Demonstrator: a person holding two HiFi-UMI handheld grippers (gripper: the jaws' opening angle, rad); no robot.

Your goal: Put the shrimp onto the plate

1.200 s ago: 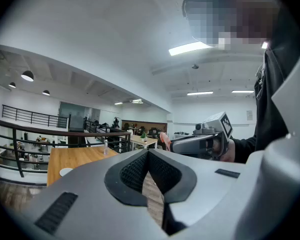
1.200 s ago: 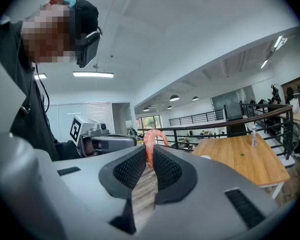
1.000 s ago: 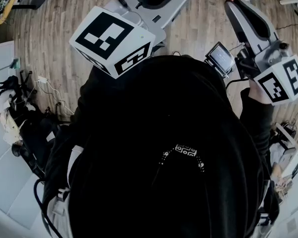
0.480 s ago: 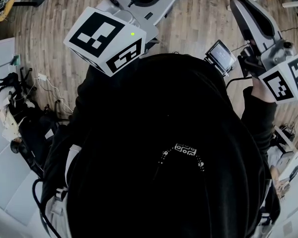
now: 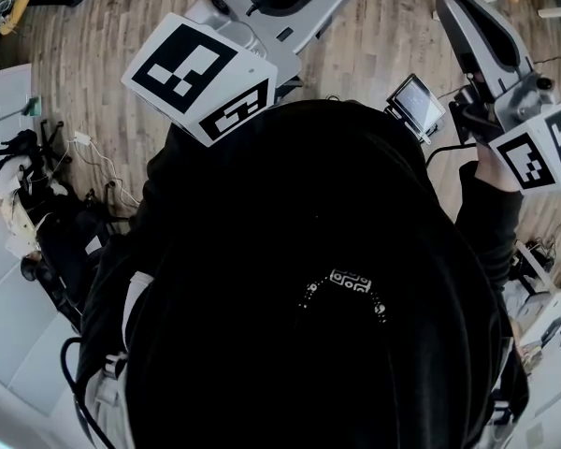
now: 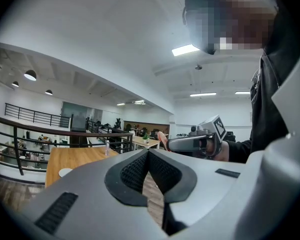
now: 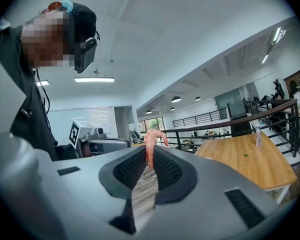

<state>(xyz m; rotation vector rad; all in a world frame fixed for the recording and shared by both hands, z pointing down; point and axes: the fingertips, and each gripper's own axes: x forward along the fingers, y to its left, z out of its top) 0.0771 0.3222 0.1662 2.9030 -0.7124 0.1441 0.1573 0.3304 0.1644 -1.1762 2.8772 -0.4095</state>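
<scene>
Right gripper (image 7: 150, 155) jaws pinching a pink shrimp (image 7: 151, 139) curling up past their tips, left gripper (image 6: 148, 154) jaws pressed together, empty, wooden bench (image 7: 250, 160) beyond the right jaws

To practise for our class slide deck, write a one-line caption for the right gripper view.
Right tool clamps a pink shrimp in its jaws, with a wooden table beyond at right.

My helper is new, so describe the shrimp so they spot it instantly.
In the right gripper view, left of the wooden table, find the right hand-held gripper. The shrimp is pinched at its grey jaw tips, the only pink, curled thing there.
</scene>
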